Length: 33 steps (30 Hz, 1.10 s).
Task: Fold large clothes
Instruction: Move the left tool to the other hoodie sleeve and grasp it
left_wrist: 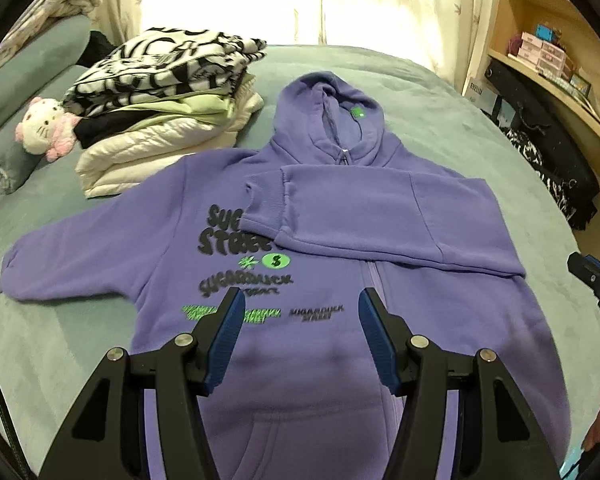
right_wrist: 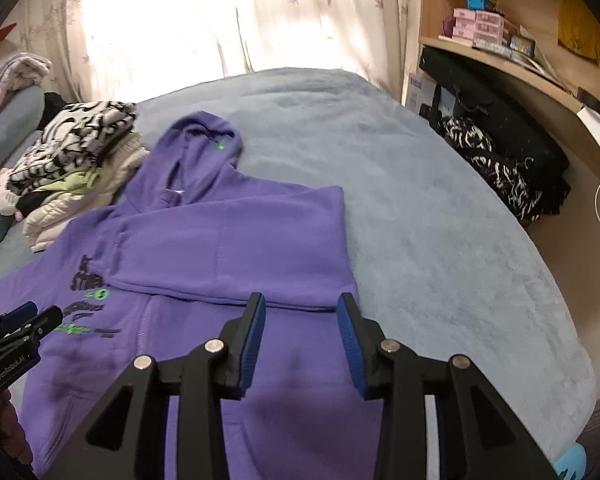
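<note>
A purple fleece zip-front hoodie with black and green lettering [left_wrist: 300, 280] lies face up across the middle of the bed covered in a grey-blue plush blanket [left_wrist: 480, 152], its hood pointing toward the far edge by the curtains. One sleeve [left_wrist: 380, 216] is already laid across the chest, its ribbed cuff resting on the printed words; the other sleeve [left_wrist: 72, 256] is spread out flat toward the side of the bed where the pile sits. That pile of folded clothes, a black-and-white patterned piece on top of pale green and white ones [left_wrist: 164, 112], sits near the far corner, just beside the hood, with a white and pink plush cat toy [left_wrist: 46, 128] leaning against it.

The left gripper [left_wrist: 302, 308] hangs above the lower chest of the hoodie, its blue pads parted about halfway with nothing between them. The right gripper [right_wrist: 302, 312] hovers over the hem side of the folded sleeve, jaws a little narrower, also empty. Neither touches the cloth.

I'd judge the sleeve-folding step half done. The next move seems to call for the left gripper to go out to the spread cuff, pinch it, and carry it across the chest to mirror the first sleeve, keeping the fabric smooth before the body gets folded up.
</note>
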Available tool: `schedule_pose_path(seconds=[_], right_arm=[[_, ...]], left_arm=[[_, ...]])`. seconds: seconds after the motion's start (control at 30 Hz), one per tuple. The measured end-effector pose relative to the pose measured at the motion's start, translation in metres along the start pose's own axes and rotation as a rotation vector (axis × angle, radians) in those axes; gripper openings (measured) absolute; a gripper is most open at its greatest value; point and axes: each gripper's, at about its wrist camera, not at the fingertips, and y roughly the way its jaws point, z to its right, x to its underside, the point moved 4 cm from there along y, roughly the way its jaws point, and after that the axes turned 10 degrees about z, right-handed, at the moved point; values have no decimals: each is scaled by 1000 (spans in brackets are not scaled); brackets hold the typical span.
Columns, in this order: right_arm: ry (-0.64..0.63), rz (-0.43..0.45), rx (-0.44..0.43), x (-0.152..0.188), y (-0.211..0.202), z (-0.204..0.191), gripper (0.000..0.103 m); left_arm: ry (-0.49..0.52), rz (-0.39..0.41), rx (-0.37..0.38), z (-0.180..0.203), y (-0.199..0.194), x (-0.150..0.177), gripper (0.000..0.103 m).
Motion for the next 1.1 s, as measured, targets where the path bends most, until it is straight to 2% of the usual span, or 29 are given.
schedule_pose_path(seconds=[0.3,0.6,0.83,1.1], right_arm=[[0,-12,-60,23,-37,-32,38],[-24,-32,-133,46,-59,-80,38],[-55,-52,-186,57,-68,-120,38],[-144,-71,-230,69,-63,-175,38]], left_arm=[[-28,42,-47,-24,-57,16,59],[-76,77,-69,-64,-94,32,62],[-123,69,-78,-99,-106,46,62],[-193,34,-98,-144,-96,61,62]])
